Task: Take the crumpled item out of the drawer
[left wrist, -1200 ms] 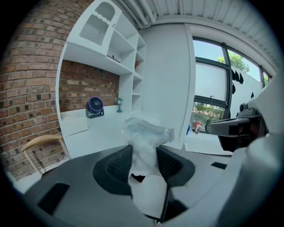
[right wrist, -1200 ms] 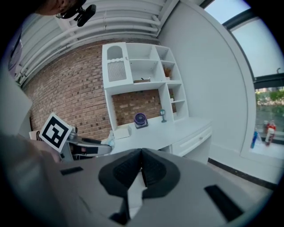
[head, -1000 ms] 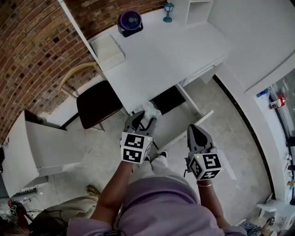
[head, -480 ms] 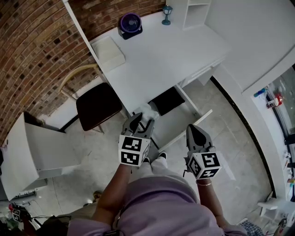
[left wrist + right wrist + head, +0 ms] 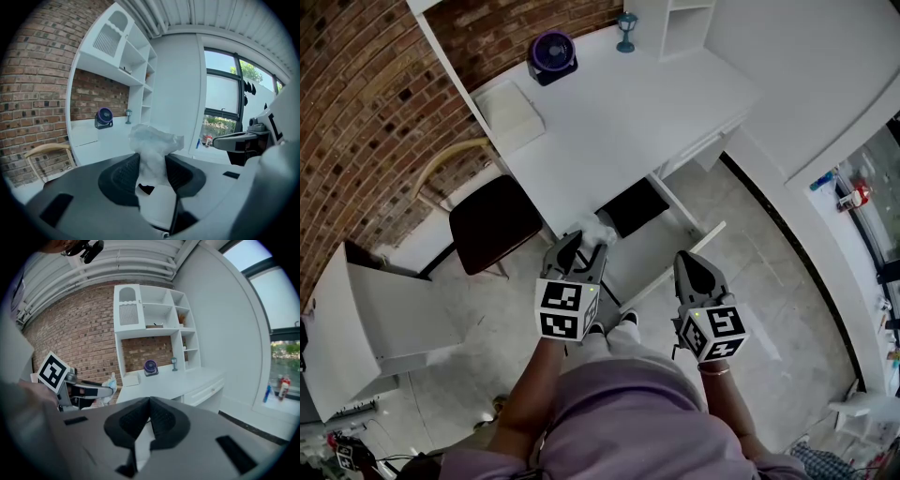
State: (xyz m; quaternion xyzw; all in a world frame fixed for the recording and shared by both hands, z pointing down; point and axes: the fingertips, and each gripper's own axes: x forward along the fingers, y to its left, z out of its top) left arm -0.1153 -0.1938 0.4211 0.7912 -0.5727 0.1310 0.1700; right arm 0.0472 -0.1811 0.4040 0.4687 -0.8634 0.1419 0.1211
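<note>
My left gripper (image 5: 584,246) is shut on the crumpled white item (image 5: 594,228), a wad of paper or plastic. It holds the wad in the air by the front edge of the white desk (image 5: 619,122). In the left gripper view the crumpled item (image 5: 153,143) sticks up between the two dark pads (image 5: 123,174) of the left gripper (image 5: 152,161). The open white drawer (image 5: 670,253) juts out below the desk, beside a dark opening (image 5: 633,206). My right gripper (image 5: 689,264) hangs over the drawer, shut and empty. In its own view the right gripper (image 5: 150,405) has its jaws together.
On the desk stand a purple fan (image 5: 551,54), a small blue lamp (image 5: 626,28) and a flat white box (image 5: 511,105). A dark-seated chair (image 5: 492,220) is at the desk's left. A white cabinet (image 5: 366,319) stands at the far left, and a shelf unit (image 5: 150,319) rises over the desk.
The head camera's view has drifted slightly. Both grippers keep their places, and the left one keeps its hold on the crumpled item.
</note>
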